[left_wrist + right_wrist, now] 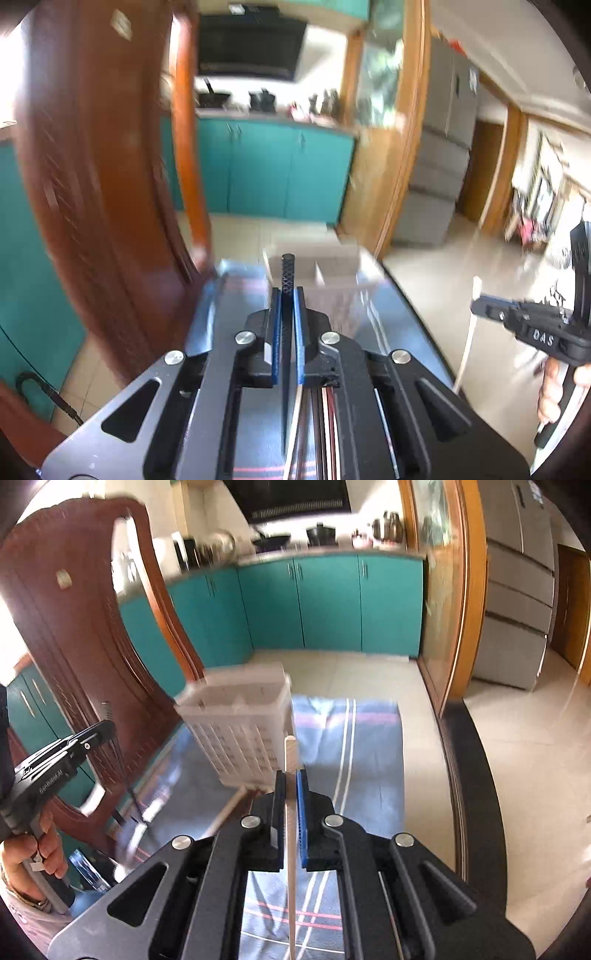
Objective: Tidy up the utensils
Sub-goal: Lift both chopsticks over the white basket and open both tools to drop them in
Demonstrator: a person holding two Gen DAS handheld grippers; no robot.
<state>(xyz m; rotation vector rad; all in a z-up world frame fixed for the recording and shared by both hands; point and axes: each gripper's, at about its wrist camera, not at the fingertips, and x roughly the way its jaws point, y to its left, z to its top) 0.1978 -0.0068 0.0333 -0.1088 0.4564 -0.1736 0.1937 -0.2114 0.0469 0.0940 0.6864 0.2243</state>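
My left gripper (287, 295) is shut on a black utensil with a cross-hatched handle (287, 271) whose end sticks up past the fingertips. My right gripper (290, 777) is shut on a pale cream stick (290, 753), a chopstick by its look, which runs back under the jaws. Both are lifted above the table. A white slotted utensil basket (240, 727) stands on a blue striped cloth (354, 760) just ahead and slightly left of the right gripper. In the left wrist view the basket (325, 266) sits blurred behind the black handle. Another pale stick (225, 812) lies by the basket's base.
A dark wooden chair (74, 627) stands close on the left of the table. The dark table edge (472, 775) curves along the right over a tiled floor. Teal kitchen cabinets (332, 602) and a grey fridge (517, 609) lie beyond. A hand (40, 853) grips the left tool's handle.
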